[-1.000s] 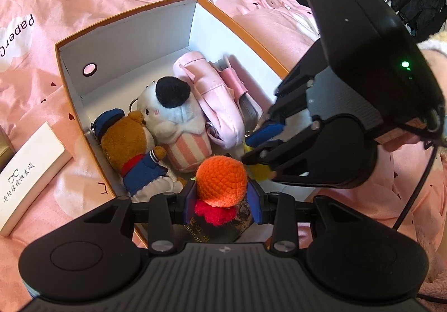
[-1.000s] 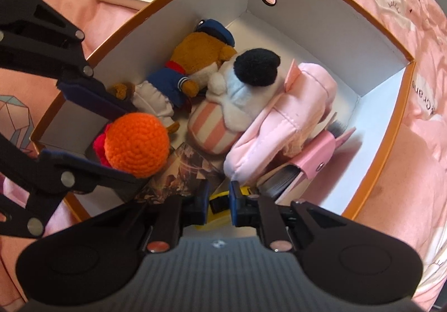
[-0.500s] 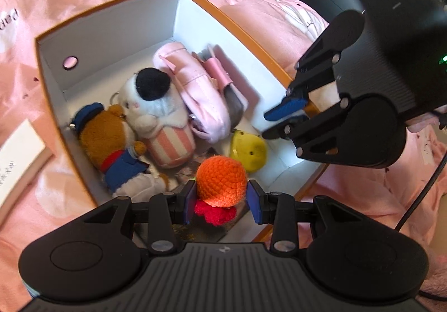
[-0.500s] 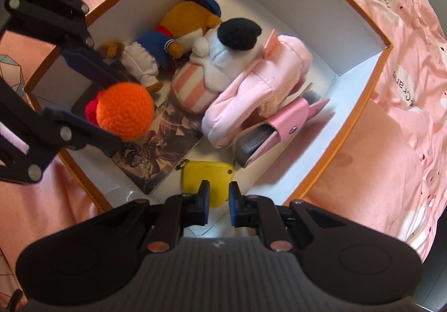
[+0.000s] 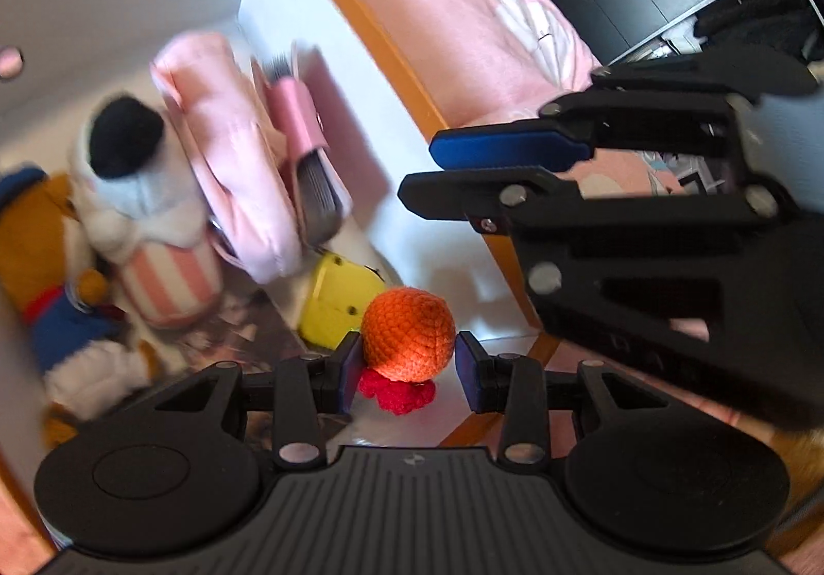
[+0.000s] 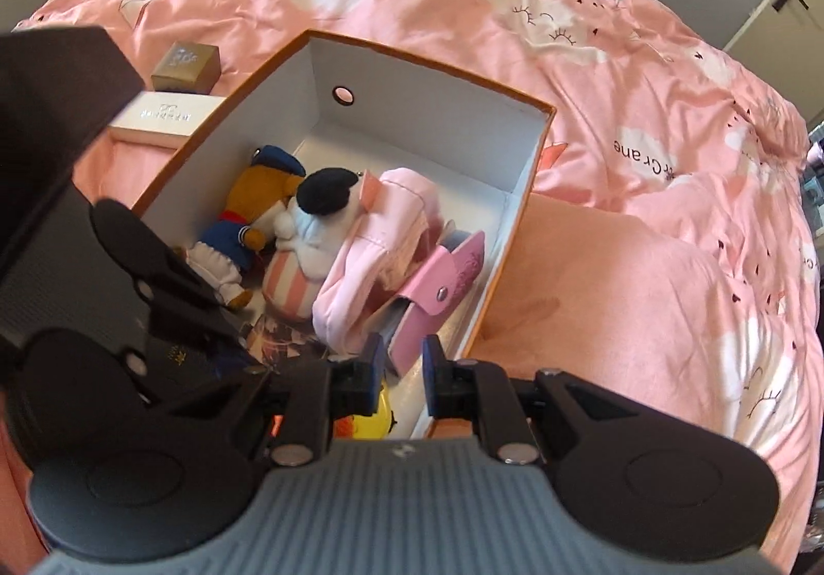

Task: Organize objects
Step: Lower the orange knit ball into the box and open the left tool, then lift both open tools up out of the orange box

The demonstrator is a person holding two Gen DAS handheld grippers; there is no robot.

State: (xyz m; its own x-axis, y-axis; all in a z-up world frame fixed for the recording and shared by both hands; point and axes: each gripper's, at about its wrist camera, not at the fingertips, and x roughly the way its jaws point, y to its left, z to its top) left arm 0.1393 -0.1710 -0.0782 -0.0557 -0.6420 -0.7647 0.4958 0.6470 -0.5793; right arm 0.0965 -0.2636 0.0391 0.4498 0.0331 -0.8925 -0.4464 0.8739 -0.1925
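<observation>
Presently, your left gripper [image 5: 405,364] clamps the orange crochet ball [image 5: 407,339] low in frame, over the box [image 6: 530,193]; the yellow case [image 5: 337,304] lies just beyond. Your right gripper [image 6: 403,369] stands empty, jaws apart.

Two plush toys [image 6: 288,219] – one box [image 6: 432,60] – two cartons [image 6: 170,119].

The right gripper [image 6: 403,371] hangs over the near end of an orange-edged box [image 6: 520,235], its jaws slightly apart with nothing between them. Just beyond its tips lies a pink snap case [image 6: 438,289], with a pink pouch [image 6: 381,235] left of that. Farther left sit a striped plush [image 6: 309,240] and a sailor bear [image 6: 247,219]. A yellow item [image 6: 373,415] peeks below the fingers. Pink bedding [image 6: 644,111] surrounds the box.
</observation>
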